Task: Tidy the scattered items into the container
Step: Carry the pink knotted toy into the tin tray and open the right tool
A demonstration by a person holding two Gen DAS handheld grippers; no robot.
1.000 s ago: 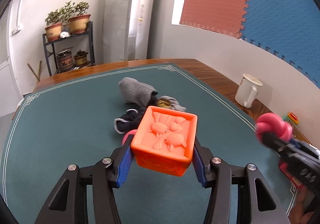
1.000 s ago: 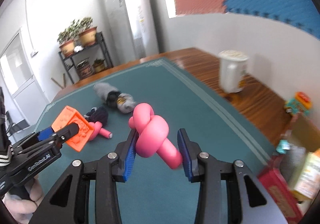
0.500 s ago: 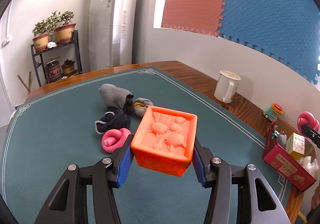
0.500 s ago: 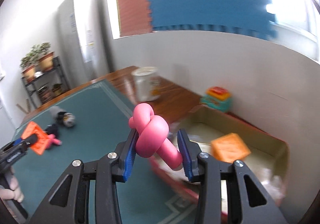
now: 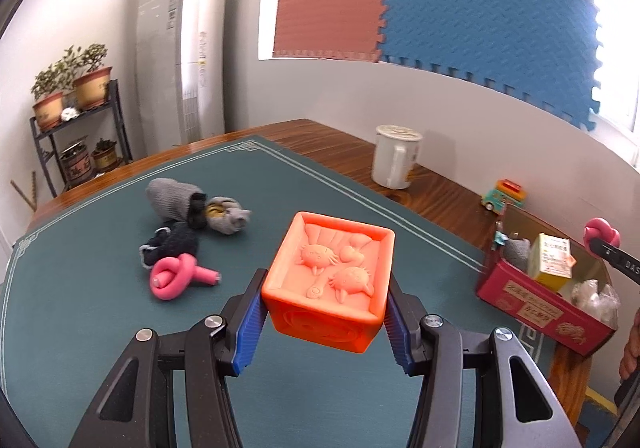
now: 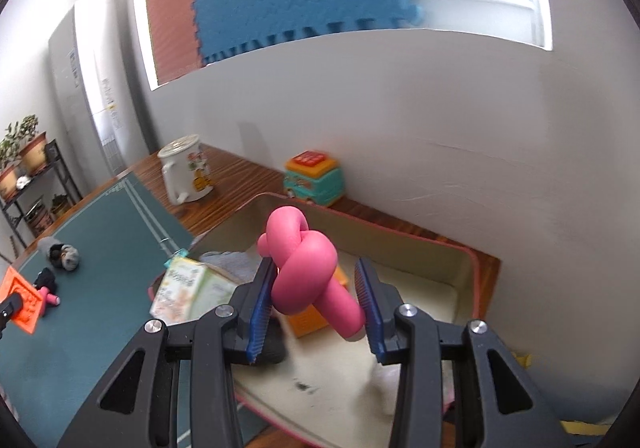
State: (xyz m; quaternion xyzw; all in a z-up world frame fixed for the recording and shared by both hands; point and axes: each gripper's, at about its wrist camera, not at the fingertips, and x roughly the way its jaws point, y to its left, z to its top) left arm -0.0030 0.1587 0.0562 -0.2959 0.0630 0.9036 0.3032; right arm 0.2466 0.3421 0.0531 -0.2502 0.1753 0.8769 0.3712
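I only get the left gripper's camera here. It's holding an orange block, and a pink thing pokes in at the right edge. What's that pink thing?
Observer: A pink knotted tube, held in the right gripper above the open container.
Operator: Anything orange in that container?
Observer: Yes, an orange block lies under the knot.
Operator: That white mug, is it plain?
Observer: No, the mug has cartoon pictures on its far side.

Our left gripper [image 5: 326,314] points down at a slant, its jaws clamped on both sides of an orange block [image 5: 332,280]. Our right gripper [image 6: 316,298] tilts down likewise, jaws pinching a pink knotted tube [image 6: 306,268]. Part of a hand [image 5: 630,344] shows at the left view's right edge.
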